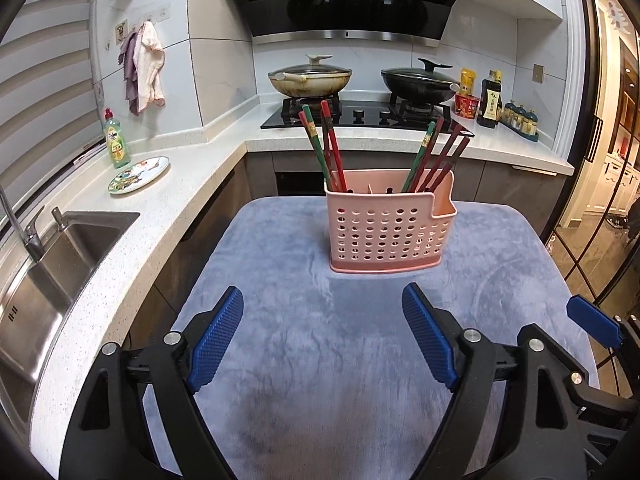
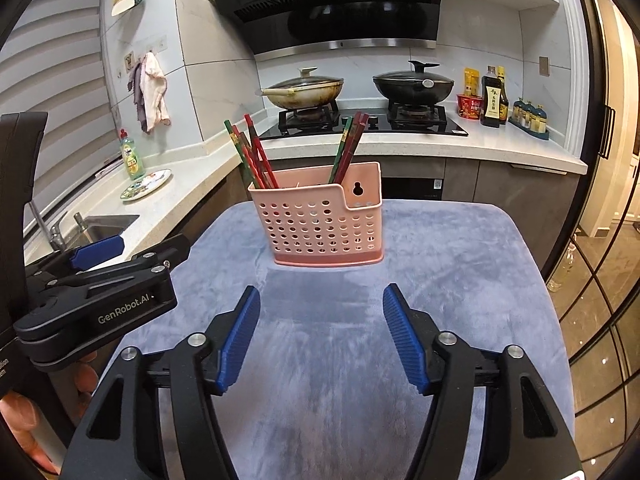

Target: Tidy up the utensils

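Note:
A pink perforated utensil holder (image 1: 390, 226) stands upright on a blue-grey cloth (image 1: 320, 340) at the far end of a small table. Several red, green and dark chopsticks (image 1: 332, 148) lean in its left and right compartments. My left gripper (image 1: 322, 304) is open and empty, hovering over the cloth short of the holder. In the right wrist view the same holder (image 2: 326, 228) with its chopsticks (image 2: 256, 156) stands ahead, and my right gripper (image 2: 322, 304) is open and empty before it. The left gripper's body (image 2: 100, 280) shows at the left there.
A white counter (image 1: 132, 240) with a steel sink (image 1: 52, 264), a painted plate (image 1: 139, 174) and a green soap bottle (image 1: 116, 140) runs along the left. A hob with two lidded woks (image 1: 310, 76) and sauce bottles (image 1: 490, 100) lies behind. A glass door (image 1: 608, 200) is right.

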`<state>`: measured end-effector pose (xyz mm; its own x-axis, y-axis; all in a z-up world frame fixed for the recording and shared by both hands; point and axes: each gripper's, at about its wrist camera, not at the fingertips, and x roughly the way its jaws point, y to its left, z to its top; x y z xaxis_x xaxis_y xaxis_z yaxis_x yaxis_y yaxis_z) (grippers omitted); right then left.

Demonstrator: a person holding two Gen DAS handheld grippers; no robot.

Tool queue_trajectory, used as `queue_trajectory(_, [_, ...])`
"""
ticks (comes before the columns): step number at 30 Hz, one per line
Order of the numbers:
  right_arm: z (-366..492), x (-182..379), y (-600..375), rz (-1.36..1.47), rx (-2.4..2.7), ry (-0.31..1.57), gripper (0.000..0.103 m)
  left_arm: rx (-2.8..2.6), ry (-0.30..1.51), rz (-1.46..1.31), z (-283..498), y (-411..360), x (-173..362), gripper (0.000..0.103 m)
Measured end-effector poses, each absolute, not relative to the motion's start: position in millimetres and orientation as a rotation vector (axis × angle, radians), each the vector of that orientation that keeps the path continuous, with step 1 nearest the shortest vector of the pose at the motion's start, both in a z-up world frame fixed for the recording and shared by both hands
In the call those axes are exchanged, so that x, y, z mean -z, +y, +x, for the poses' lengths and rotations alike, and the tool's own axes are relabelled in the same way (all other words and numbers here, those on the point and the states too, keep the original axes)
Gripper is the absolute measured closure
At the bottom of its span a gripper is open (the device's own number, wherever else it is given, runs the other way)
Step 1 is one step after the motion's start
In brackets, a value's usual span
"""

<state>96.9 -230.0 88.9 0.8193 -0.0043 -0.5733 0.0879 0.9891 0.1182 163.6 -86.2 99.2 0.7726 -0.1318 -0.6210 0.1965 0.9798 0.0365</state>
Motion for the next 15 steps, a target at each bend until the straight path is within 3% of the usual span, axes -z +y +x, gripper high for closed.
queue_trajectory(7, [102, -87, -228, 0.135, 0.073, 0.628, 0.023, 0.168, 0.678, 0.112, 166, -86, -94, 0.017])
queue_trajectory(15, [112, -82, -228, 0.123, 0.100, 0.652, 0.018, 0.158, 0.696, 0.123, 175, -86, -87, 0.013])
